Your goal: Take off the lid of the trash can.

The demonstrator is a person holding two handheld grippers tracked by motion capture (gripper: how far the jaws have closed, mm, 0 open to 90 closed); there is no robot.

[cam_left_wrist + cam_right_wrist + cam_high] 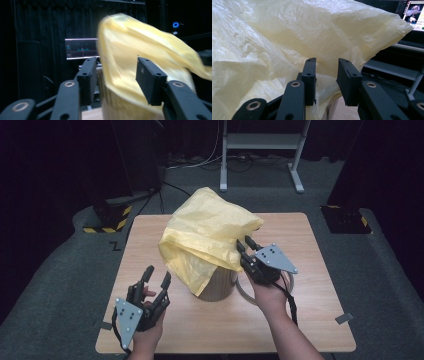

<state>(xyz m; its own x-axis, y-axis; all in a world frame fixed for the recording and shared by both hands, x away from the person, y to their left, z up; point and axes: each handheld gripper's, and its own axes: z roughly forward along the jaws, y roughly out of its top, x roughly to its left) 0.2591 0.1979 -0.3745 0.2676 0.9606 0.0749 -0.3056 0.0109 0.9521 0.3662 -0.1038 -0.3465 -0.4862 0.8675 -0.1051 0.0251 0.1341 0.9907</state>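
With the crinkled yellow plastic bag [207, 232] draped over the ribbed cylindrical bin [220, 285] mid-table, I'd have the right gripper [243, 246], jaws parted at its edge, pinch there while the empty, open-jawed left gripper [156, 275] returns to tug the loose side down.

- A square, light wood-grain counter [310, 320] stands on grey carpeted floor [50, 285].
- A round, pale bin [220, 285] stands directly on it, near the middle and a little toward the person's edge, its top draped by a yellow plastic bag [210, 230].
- A thin ring or hoop [246, 294], perhaps a loose rim, lies flat beside the bin's right; it is partly hidden.
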